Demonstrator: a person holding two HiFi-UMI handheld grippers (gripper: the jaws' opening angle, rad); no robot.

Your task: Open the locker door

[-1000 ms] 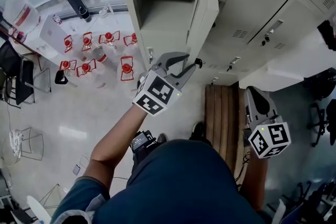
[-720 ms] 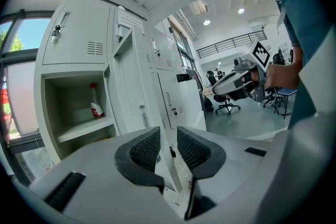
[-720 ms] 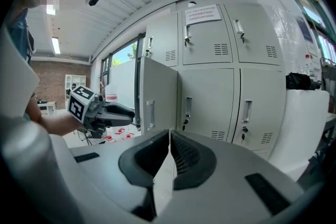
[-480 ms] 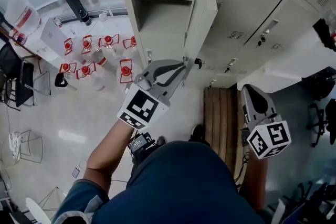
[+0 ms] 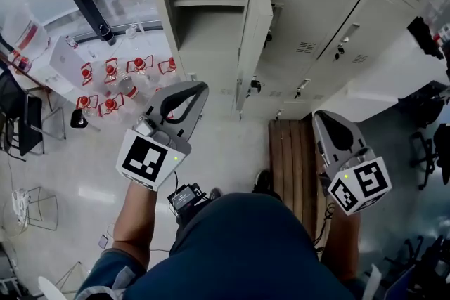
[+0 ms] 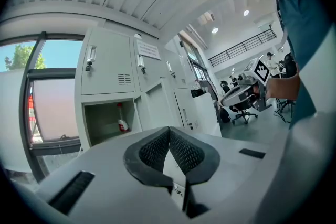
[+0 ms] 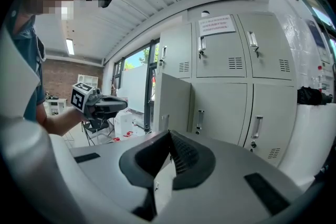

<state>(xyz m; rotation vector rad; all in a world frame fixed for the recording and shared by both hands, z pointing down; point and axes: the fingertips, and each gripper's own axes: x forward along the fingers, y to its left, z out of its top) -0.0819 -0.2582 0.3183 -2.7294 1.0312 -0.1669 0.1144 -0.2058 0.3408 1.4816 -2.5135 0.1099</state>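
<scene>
The grey locker door [image 5: 254, 24] stands swung out, edge-on to me, with its latch [image 5: 254, 86] near the lower edge. Behind it the compartment [image 5: 204, 10] lies open, and a red-and-white bottle [image 6: 122, 123] stands inside. My left gripper [image 5: 201, 87] hangs left of the door, apart from it, jaws shut on nothing. My right gripper [image 5: 321, 117] is low at the right, over the bench, also shut and empty. The right gripper view shows the open door [image 7: 174, 105] and the left gripper [image 7: 100, 105] beyond it.
Closed lockers [image 5: 330, 17] with handles run to the right of the open one. A slatted wooden bench [image 5: 292, 151] lies at my feet. Several red-topped containers [image 5: 112, 70] sit on the floor at left, next to a glass wall. A black bag [image 5: 420, 35] rests at far right.
The left gripper came away from the door's lower edge, drew back down and to the left, and its jaws closed. The right gripper barely moved.
</scene>
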